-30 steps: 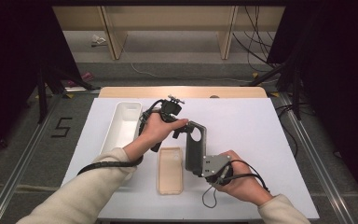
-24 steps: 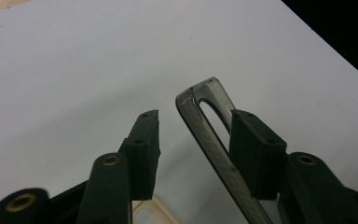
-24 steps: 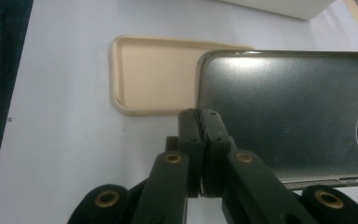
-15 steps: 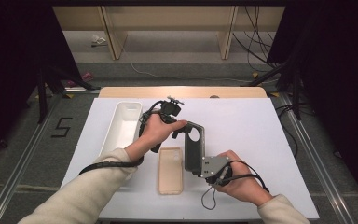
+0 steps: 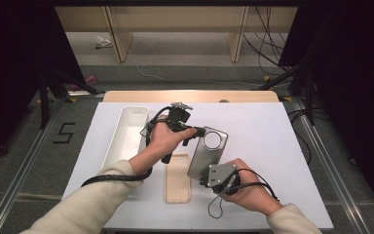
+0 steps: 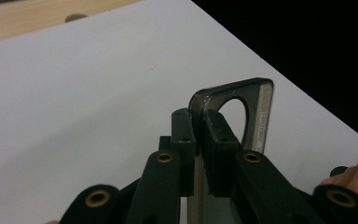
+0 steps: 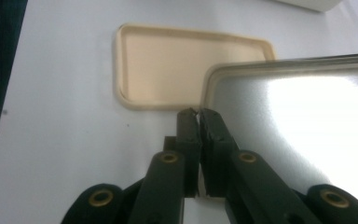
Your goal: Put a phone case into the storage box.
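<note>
- Compared w/ the pics from a second and half a second ago, we see almost no change: the grey phone case (image 5: 207,153) sits at the same place, held in the air over the middle of the white table (image 5: 263,146), both hands as before. We judge this is a pause or a slow alignment, not a new step.
- Left gripper (image 5: 195,132): jaws clamped on the far end of the case, next to the round camera hole (image 6: 235,114).
- Right gripper (image 5: 205,180): jaws closed on the near corner of the case (image 7: 205,116).
- The beige case (image 5: 177,178) lies flat on the table, just left of and below the grey one, apart from it. Probably the grey piece must go onto it; this isn't done yet.
- White tray (image 5: 126,134) stands at the left, far from the work.
- Hard to see: the right jaws are under the grey plate in the high view; how deep each grip goes we can't tell; the inside of the tray is partly covered by the left arm.
</note>
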A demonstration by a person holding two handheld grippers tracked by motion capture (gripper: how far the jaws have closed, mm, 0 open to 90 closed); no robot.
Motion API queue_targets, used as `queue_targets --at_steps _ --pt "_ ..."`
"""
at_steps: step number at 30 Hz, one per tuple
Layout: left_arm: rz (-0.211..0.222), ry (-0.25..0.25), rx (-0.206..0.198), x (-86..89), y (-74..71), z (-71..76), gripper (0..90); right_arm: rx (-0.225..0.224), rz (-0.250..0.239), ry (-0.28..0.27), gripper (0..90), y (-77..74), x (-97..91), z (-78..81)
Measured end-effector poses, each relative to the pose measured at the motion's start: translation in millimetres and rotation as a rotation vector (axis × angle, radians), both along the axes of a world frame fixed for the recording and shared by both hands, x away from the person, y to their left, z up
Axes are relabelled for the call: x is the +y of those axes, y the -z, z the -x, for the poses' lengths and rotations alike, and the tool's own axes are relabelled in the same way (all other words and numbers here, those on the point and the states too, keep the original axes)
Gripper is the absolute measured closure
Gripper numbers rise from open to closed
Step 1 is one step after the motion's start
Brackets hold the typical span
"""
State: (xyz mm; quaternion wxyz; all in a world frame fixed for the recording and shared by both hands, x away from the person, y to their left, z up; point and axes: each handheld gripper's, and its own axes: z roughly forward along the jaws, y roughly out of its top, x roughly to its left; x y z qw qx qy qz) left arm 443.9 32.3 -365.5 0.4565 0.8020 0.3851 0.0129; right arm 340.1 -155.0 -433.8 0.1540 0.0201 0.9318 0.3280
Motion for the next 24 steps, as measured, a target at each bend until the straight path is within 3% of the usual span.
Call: queue_targets --at_steps 3,4,5,6,7,8,10,16,24 --pt "0.034 -0.012 -0.037 6.7 -3.4 2.9 83.4 0.011 -0.04 0.035 75.2 -1.5 -3.3 -2.6" --pt "0.03 -0.013 -0.06 9.2 -4.5 3.7 83.4 0.018 -0.078 0.087 66.8 -3.2 -6.6 -4.6" --pt "0.032 -0.01 -0.073 11.1 -5.0 4.2 83.4 0.018 -0.078 0.087 66.8 -3.2 -6.6 -4.6" --pt "0.041 -0.007 -0.091 14.7 -5.1 5.2 83.4 0.035 -0.123 0.136 59.3 -4.6 -9.9 -6.8" --pt "0.046 -0.012 -0.1 16.8 -4.9 6.1 83.4 0.035 -0.123 0.136 59.3 -4.6 -9.9 -6.8" --pt "0.052 -0.018 -0.116 20.3 -4.4 7.5 83.3 0.048 -0.154 0.182 52.7 -6.3 -13.7 -9.3" --pt "0.064 -0.021 -0.131 26.1 -2.7 9.5 83.3 0.052 -0.168 0.197 50.4 -7.0 -15.4 -10.1" --pt "0.12 -0.031 -0.171 44.2 2.0 15.5 83.3 0.092 -0.281 0.321 37.9 -10.0 -30.8 -15.5" --pt "0.163 -0.038 -0.221 63.1 -0.1 22.8 83.2 0.107 -0.336 0.382 31.7 -10.3 -39.9 -18.0"
